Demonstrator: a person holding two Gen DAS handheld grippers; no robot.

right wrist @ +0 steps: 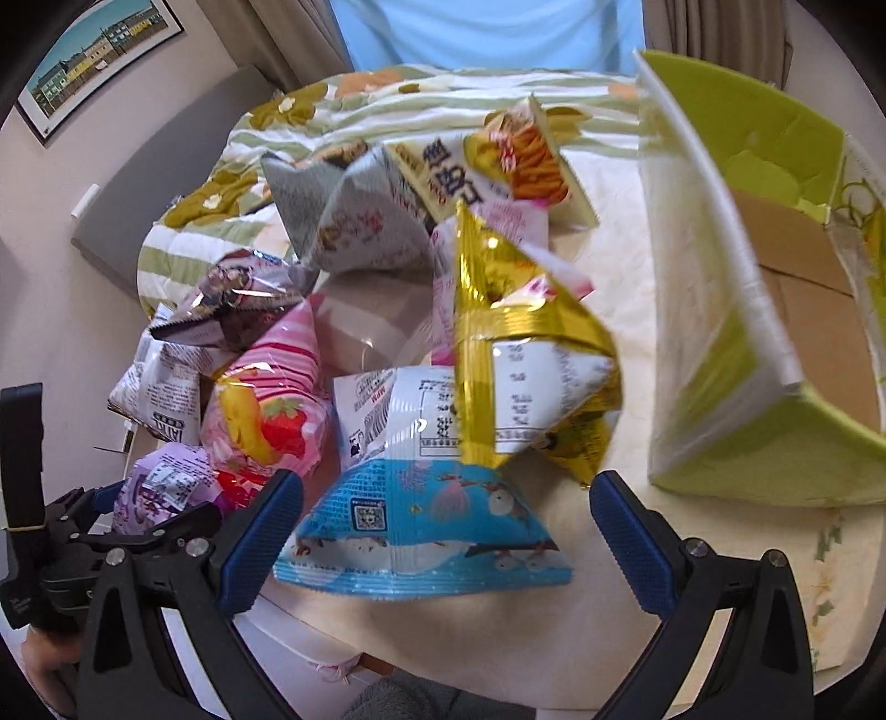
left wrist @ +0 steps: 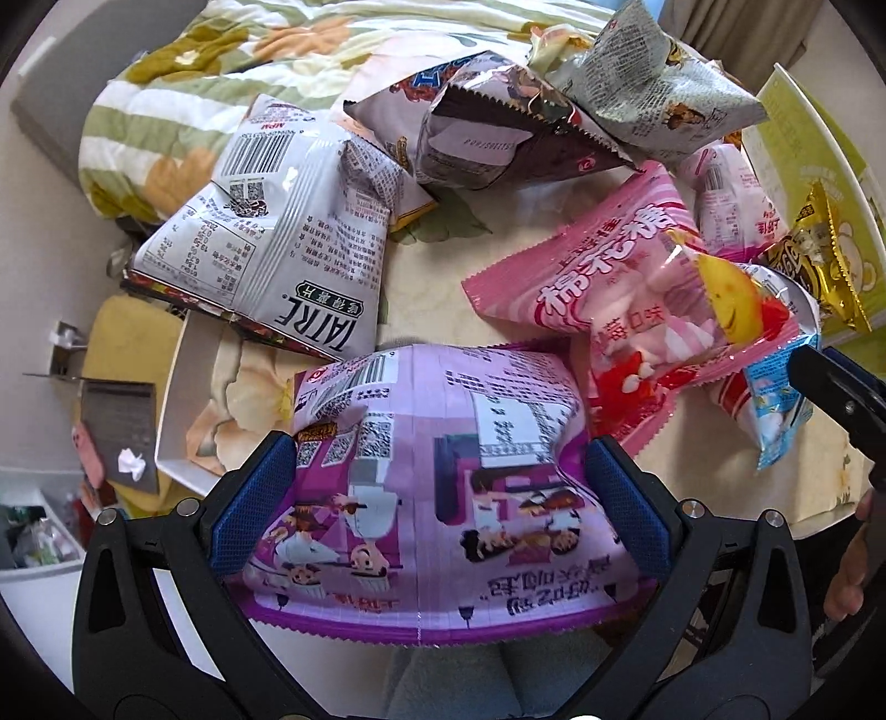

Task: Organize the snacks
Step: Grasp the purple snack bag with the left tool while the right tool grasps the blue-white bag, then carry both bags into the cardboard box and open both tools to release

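In the left wrist view, a purple bag is being held between the blue fingers of the left gripper, pinched at both sides near its lower edge. A white chip bag is lying at 10 o'clock, a pink marshmallow bag at 2 o'clock, and a gold bag at 3 o'clock against the green box. The purple bag is being squeezed across puffed, slick film, so it could slip out or burst if pressed harder. The surface is a cream desk with a leaf print; a quilted bed is lying behind it.

In the right wrist view, the right gripper is being held wide and empty, its fingers either side of a blue bag without touching it. The gold bag is leaning on the blue bag from 12 o'clock and would likely topple if the blue one were lifted. The green box is standing open at 3 o'clock. Curtains and a framed picture are seen beyond.
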